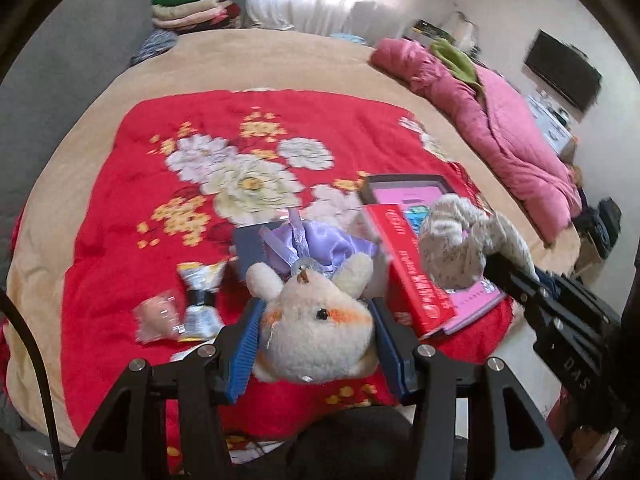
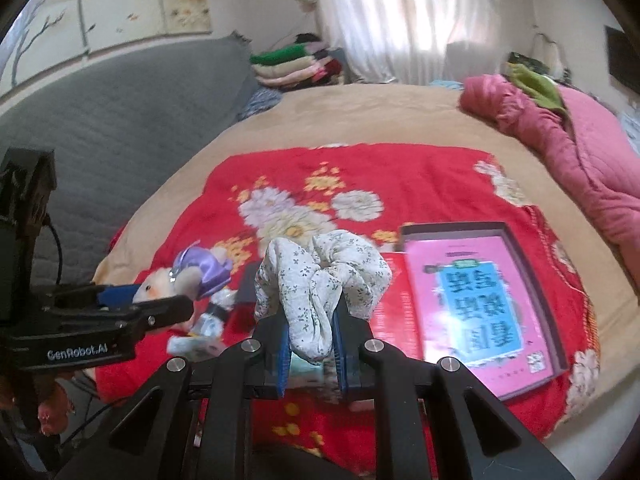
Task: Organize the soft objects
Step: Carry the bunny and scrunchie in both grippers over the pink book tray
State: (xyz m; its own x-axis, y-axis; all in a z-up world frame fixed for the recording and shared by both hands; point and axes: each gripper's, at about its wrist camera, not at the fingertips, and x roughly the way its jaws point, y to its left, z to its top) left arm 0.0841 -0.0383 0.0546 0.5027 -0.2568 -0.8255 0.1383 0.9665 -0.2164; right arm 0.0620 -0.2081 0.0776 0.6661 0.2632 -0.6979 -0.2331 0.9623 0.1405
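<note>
My left gripper (image 1: 316,320) is shut on a cream plush toy (image 1: 316,324) with orange cheeks and a purple satin dress (image 1: 320,246), held above the red floral blanket (image 1: 192,184). The same plush toy (image 2: 168,280) shows at the left of the right wrist view, in the left gripper (image 2: 160,298). My right gripper (image 2: 310,326) is shut on a bunched white floral cloth (image 2: 320,276), lifted off the bed. That cloth (image 1: 456,244) and the right gripper (image 1: 496,268) appear at the right of the left wrist view.
On the blanket lie a pink book in a dark box lid (image 2: 480,300), a red book (image 1: 412,268), a dark blue booklet (image 1: 250,246) and small wrapped packets (image 1: 180,308). A pink quilt (image 1: 488,128) lies at the right. Folded clothes (image 1: 192,8) are stacked at the far end.
</note>
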